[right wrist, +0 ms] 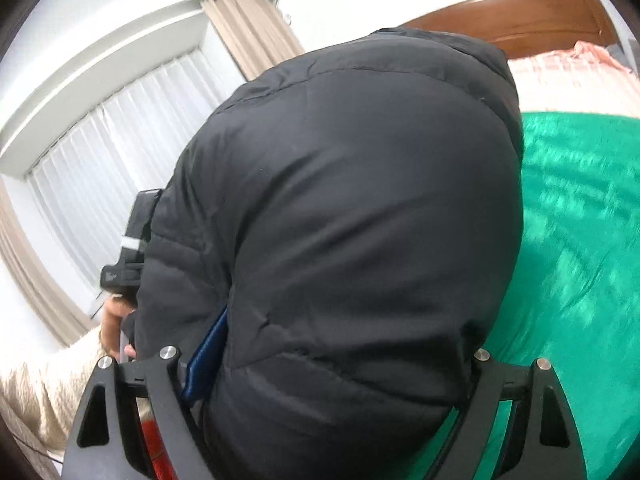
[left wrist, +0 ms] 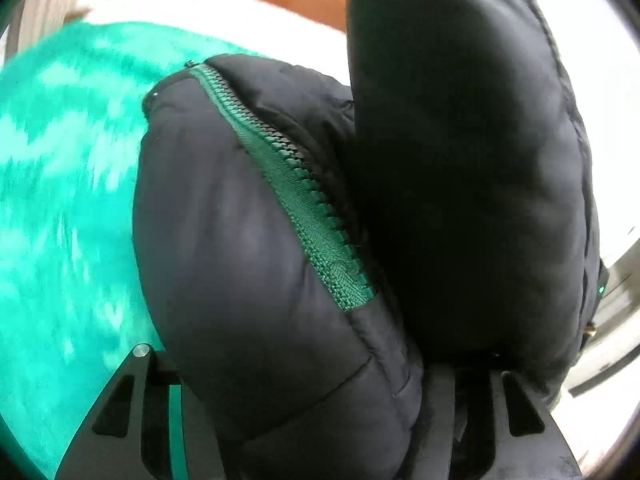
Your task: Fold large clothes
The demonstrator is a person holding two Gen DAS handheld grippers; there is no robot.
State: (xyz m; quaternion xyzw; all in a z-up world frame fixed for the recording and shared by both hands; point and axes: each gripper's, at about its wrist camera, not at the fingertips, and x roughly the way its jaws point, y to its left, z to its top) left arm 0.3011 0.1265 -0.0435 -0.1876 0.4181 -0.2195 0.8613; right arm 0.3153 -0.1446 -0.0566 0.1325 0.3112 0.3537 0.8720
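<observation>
The jacket (left wrist: pixel 248 240) was bunched between the jaws of both grippers and raised above the green blanket (left wrist: pixel 60 180), so the fold looked barely begun: no flat, squared shape showed yet, and laying it down and smoothing it were, by my reading, left to do. The left gripper (left wrist: pixel 320 420) pinched a padded edge beside the green zipper (left wrist: pixel 296 184), its jaws about half apart around the bulk. The right gripper (right wrist: pixel 324 408) stood wide, stuffed with puffy black fabric that pressed against both fingers. A hand (right wrist: pixel 114 324) showed left of the jacket. Beyond the jacket lay a pink pillow (right wrist: pixel 568 76) and a wooden headboard (right wrist: pixel 520 16); left of it hung white curtains (right wrist: pixel 120 152).
</observation>
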